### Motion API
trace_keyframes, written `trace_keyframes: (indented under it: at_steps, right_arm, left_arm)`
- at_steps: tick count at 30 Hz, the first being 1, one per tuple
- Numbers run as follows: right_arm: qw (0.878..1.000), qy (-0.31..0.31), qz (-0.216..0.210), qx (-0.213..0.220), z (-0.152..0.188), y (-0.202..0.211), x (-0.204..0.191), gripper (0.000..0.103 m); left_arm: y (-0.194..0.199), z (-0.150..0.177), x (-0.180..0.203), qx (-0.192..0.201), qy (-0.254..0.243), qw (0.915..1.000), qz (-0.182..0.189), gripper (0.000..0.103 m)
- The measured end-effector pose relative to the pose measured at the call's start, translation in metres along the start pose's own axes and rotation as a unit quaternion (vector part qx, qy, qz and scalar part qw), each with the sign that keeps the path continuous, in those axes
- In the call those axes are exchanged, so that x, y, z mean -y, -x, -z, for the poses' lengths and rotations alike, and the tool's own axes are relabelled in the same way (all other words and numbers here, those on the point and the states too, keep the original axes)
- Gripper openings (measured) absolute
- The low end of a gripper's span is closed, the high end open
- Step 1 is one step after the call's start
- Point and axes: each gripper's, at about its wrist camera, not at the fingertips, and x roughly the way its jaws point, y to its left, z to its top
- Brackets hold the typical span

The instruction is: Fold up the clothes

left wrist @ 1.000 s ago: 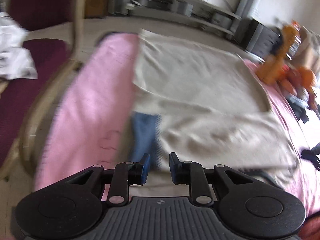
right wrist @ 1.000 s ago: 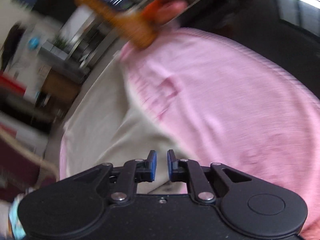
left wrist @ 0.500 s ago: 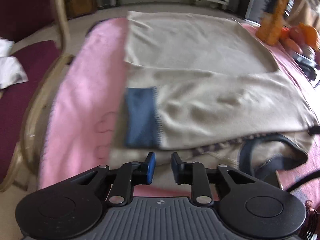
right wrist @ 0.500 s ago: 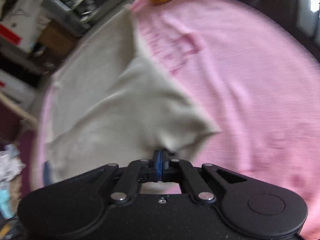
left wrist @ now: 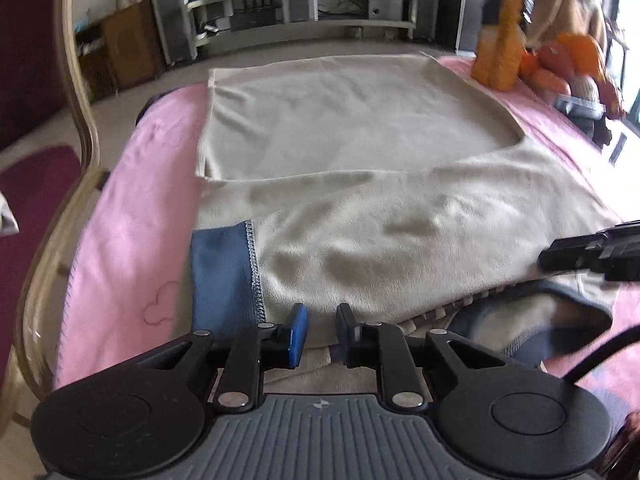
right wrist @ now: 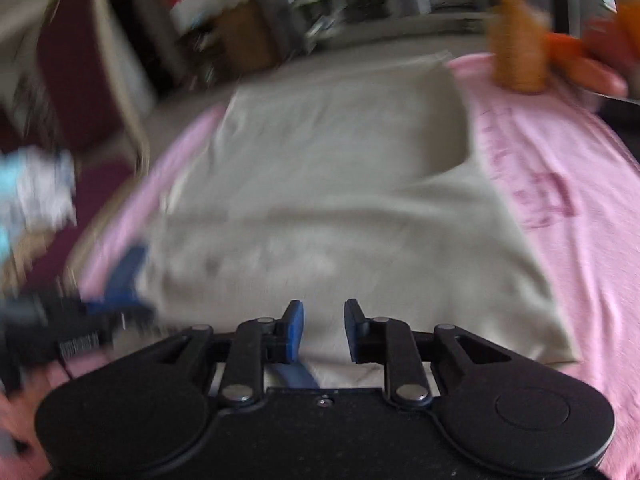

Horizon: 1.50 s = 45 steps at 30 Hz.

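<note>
Beige fleece garment (left wrist: 360,208) spread flat on pink blanket (left wrist: 132,216), partly folded: sleeve with blue cuff (left wrist: 218,280) laid across the body, collar end (left wrist: 516,328) nearest. Left hand-held gripper (left wrist: 321,330) hovering over near hem, jaws closing with a small gap, nothing pinched. Right hand-held gripper (right wrist: 323,330) opening above the cloth, holding nothing. Judged roughly midway: further folds across the body and final squaring left. Orange toy (left wrist: 500,40) well apart.

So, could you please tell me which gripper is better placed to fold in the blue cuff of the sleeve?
Probably the left hand-held gripper: the blue knitted cuff of the beige fleece garment lies just beyond its fingers. The right hand-held gripper, jaws opening with nothing between them, hovers over the garment's other side.
</note>
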Motion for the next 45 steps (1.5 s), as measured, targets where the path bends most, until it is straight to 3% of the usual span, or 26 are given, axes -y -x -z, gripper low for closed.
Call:
trace_keyframes:
  at_steps: [4,7,10,11,14,16,17,21,25,27,29,31,34,35,37,40,42,45]
  right_arm:
    - [0.994,0.087,0.046,-0.047,0.015,0.013,-0.019,0.023]
    - [0.997,0.030,0.044,-0.065,0.024,0.033,-0.001,0.030]
    - [0.998,-0.053,0.015,-0.038,0.022,0.051,0.026,0.035]
    - [0.996,-0.081,0.011,-0.025,0.020,0.055,0.034,0.042]
    - [0.985,-0.174,-0.001,0.008,0.015,0.060,0.060,0.045]
    - [0.971,-0.239,-0.005,0.019,0.015,0.058,0.077,0.037]
    - [0.963,-0.267,-0.008,0.023,0.016,0.054,0.085,0.026]
    - [0.940,-0.339,-0.024,0.029,0.021,0.035,0.103,0.022]
    - [0.939,-0.343,-0.035,0.021,0.018,0.022,0.107,0.019]
    - [0.938,-0.345,-0.028,0.016,0.019,0.020,0.110,0.006]
    - [0.937,-0.350,-0.019,0.014,0.021,0.022,0.112,0.001]
    - [0.934,-0.357,-0.011,0.019,0.024,0.027,0.115,0.000]
    - [0.928,-0.357,0.092,0.049,0.028,0.047,0.119,0.004]
    - [0.923,-0.364,0.112,0.060,0.030,0.054,0.123,0.005]
    - [0.910,-0.394,0.097,0.081,0.037,0.064,0.131,0.006]
    - [0.894,-0.430,0.066,0.107,0.045,0.076,0.141,0.010]
    - [0.898,-0.423,0.052,0.114,0.043,0.079,0.138,0.012]
    - [0.914,-0.388,0.051,0.111,0.032,0.084,0.123,0.012]
  left_arm:
    - [0.011,0.011,-0.001,-0.043,-0.022,0.9988,-0.001,0.018]
    - [0.026,0.015,-0.011,-0.035,0.000,0.9993,0.010,0.019]
    - [0.037,0.008,-0.027,-0.005,0.049,0.9986,0.018,0.023]
    - [0.038,0.005,-0.032,0.002,0.063,0.9979,0.014,0.025]
    - [0.034,0.001,-0.041,0.009,0.097,0.9952,0.003,0.025]
    - [0.026,-0.001,-0.045,0.003,0.115,0.9933,0.004,0.027]
    - [0.021,-0.002,-0.047,0.001,0.123,0.9924,0.006,0.028]
    - [0.006,-0.006,-0.052,-0.004,0.144,0.9895,0.013,0.026]
    - [-0.003,-0.004,-0.053,-0.014,0.144,0.9894,-0.002,0.029]
    - [-0.001,-0.002,-0.057,-0.016,0.152,0.9883,0.000,0.031]
    - [0.001,0.001,-0.060,-0.020,0.160,0.9870,-0.001,0.032]
    - [0.003,0.003,-0.064,-0.024,0.167,0.9856,-0.007,0.031]
    - [0.014,0.005,-0.068,-0.026,0.175,0.9836,-0.035,0.030]
    - [0.021,0.005,-0.067,-0.015,0.168,0.9840,-0.057,0.022]
    - [0.036,0.004,-0.066,0.011,0.156,0.9830,-0.096,0.024]
    - [0.050,0.000,-0.069,0.042,0.164,0.9814,-0.091,0.027]
    - [0.052,-0.001,-0.068,0.041,0.164,0.9826,-0.078,0.028]
    - [0.049,-0.004,-0.062,0.034,0.149,0.9858,-0.070,0.032]
